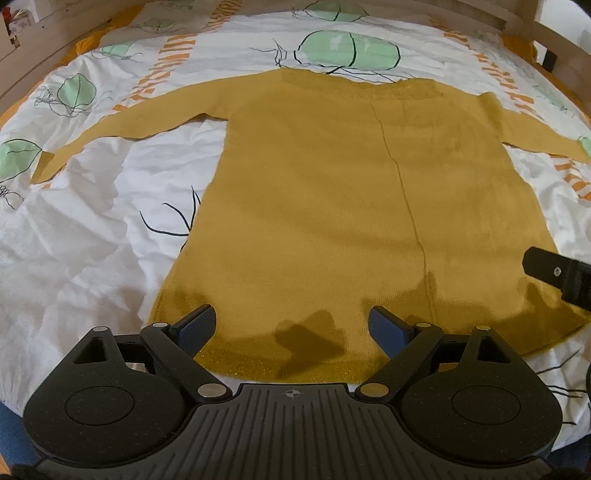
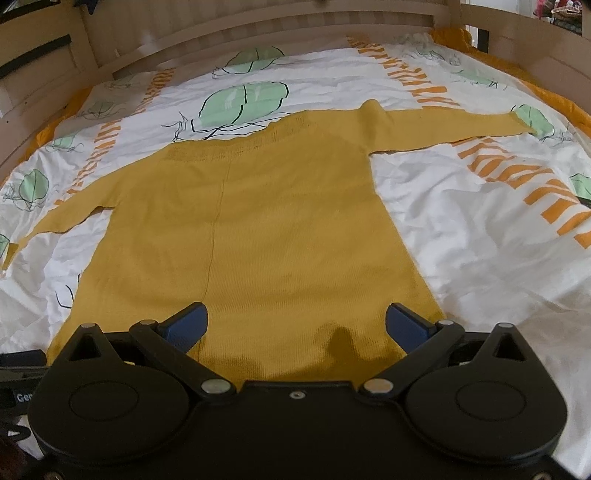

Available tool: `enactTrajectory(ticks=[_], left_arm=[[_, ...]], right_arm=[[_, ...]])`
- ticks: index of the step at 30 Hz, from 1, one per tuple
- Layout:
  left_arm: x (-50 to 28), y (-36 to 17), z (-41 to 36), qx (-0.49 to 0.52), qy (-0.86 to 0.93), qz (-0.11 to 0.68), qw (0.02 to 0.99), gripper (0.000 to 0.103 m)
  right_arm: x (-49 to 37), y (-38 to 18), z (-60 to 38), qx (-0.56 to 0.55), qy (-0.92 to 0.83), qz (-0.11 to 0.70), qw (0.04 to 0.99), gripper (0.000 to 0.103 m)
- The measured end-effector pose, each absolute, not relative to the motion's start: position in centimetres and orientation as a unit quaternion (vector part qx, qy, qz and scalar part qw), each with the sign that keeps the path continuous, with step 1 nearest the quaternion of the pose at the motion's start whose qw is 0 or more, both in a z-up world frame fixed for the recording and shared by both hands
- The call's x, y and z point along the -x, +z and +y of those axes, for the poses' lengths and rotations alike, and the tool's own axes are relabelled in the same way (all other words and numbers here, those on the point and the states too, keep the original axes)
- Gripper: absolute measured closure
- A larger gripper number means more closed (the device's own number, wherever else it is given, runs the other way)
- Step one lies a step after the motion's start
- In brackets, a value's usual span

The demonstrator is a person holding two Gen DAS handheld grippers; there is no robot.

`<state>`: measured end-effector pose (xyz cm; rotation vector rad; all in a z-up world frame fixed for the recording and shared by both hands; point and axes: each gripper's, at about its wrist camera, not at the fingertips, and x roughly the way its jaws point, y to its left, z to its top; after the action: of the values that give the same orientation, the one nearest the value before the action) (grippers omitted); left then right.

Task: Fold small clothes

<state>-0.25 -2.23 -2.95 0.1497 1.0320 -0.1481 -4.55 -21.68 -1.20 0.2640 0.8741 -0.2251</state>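
A mustard-yellow knit sweater lies flat on the bed with both sleeves spread out to the sides and its hem nearest me. It also shows in the right wrist view. My left gripper is open and empty, hovering just over the left part of the hem. My right gripper is open and empty over the right part of the hem; its black body shows at the right edge of the left wrist view.
The sweater rests on a white duvet printed with green leaves and orange stripes. A wooden bed frame runs along the far side and curves round both sides.
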Motion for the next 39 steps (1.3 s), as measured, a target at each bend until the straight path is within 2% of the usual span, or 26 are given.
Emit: enactTrajectory(ticks=[23, 39], left_arm=[[-4.5, -3.2, -5.0, -0.089, -0.09, 0.466, 0.876, 0.013], [-13.4, -3.0, -7.8, -0.097, -0.08, 0.434, 0.892, 0.013]], right_arm=[[0.6, -2.8, -25.9, -0.202, -0.061, 0.4, 0.892, 0.001], [-7.0, -1.7, -35.1, -0.217, -0.037, 0.411, 0.885, 0.001]])
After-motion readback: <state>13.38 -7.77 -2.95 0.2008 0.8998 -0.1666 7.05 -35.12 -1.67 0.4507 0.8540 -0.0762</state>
